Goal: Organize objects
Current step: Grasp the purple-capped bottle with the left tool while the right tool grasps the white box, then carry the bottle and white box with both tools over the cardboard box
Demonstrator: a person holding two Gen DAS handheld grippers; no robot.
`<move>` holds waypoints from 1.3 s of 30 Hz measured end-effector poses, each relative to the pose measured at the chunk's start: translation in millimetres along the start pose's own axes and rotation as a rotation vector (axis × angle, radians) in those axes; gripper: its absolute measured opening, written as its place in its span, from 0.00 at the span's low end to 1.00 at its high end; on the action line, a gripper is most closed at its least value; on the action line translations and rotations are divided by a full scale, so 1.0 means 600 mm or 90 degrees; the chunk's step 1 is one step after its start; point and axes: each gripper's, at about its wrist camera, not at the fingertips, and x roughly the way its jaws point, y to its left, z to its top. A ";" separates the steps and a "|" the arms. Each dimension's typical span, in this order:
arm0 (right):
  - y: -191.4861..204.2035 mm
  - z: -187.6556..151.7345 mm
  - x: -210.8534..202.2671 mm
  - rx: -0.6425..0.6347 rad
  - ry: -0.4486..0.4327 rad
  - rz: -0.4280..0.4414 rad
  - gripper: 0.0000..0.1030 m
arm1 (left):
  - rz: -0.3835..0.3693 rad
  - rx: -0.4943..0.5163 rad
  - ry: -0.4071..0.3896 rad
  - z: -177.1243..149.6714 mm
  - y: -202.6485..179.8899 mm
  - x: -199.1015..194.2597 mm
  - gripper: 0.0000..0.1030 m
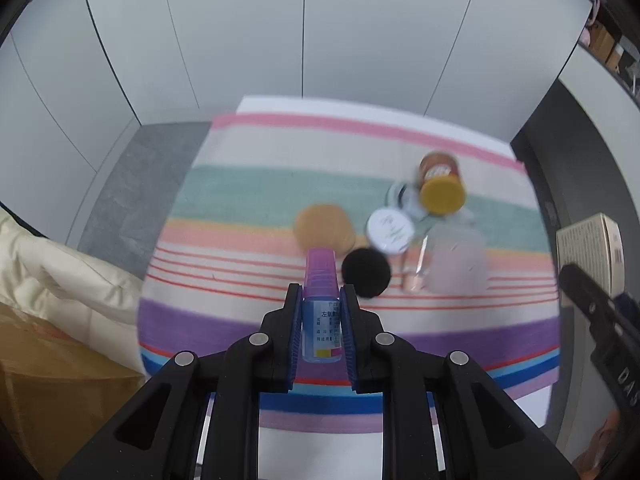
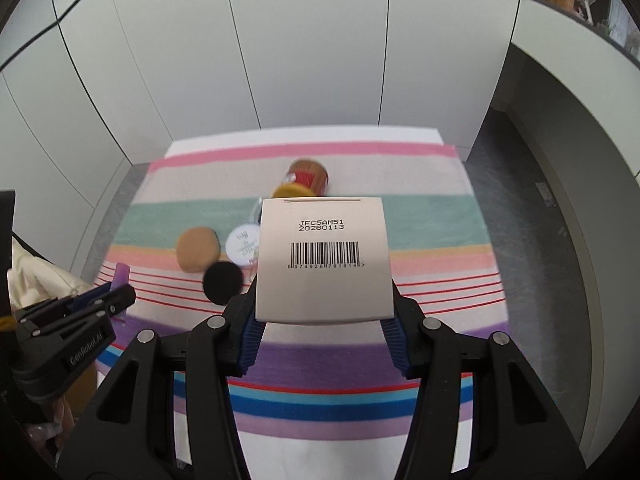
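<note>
Two tools gripping: left tool (image 1: 320,320) clamps purple-capped bottle (image 1: 321,312); right tool (image 2: 322,320) clamps box (image 2: 323,258), barcode visible right view only.

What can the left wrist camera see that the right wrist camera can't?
Only the left wrist view shows the small bottle's printed label, pinched in the left gripper, and a clear plastic container on the striped cloth.

Only the right wrist view shows the barcode on the beige box held by the right gripper.

Both show the tan round pad, the black round pad, the white round lid and the yellow-capped jar.
</note>
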 end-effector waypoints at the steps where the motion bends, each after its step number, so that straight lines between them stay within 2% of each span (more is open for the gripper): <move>1: -0.001 0.003 -0.012 0.001 -0.005 -0.001 0.52 | -0.002 -0.002 -0.004 0.006 0.000 -0.003 0.18; 3: -0.003 0.013 -0.046 0.002 -0.018 -0.003 0.52 | -0.017 -0.005 -0.017 0.022 -0.005 -0.045 0.18; 5: -0.003 0.022 -0.078 0.001 -0.030 -0.009 0.52 | -0.027 0.002 -0.027 0.037 -0.016 -0.047 0.18; 12: -0.003 0.057 -0.193 -0.005 -0.072 -0.024 0.52 | -0.031 0.041 -0.097 0.085 -0.052 -0.189 0.18; 17: 0.003 0.078 -0.292 -0.013 -0.118 -0.033 0.52 | -0.004 0.065 -0.139 0.095 -0.060 -0.279 0.19; 23: 0.011 0.088 -0.379 -0.015 -0.154 -0.026 0.52 | -0.011 0.065 -0.167 0.086 -0.054 -0.369 0.19; 29: 0.021 0.088 -0.416 0.001 -0.159 -0.021 0.52 | -0.005 0.068 -0.159 0.070 -0.048 -0.390 0.19; 39: 0.023 0.064 -0.417 0.022 -0.136 -0.002 0.52 | 0.016 0.084 -0.146 0.047 -0.031 -0.408 0.19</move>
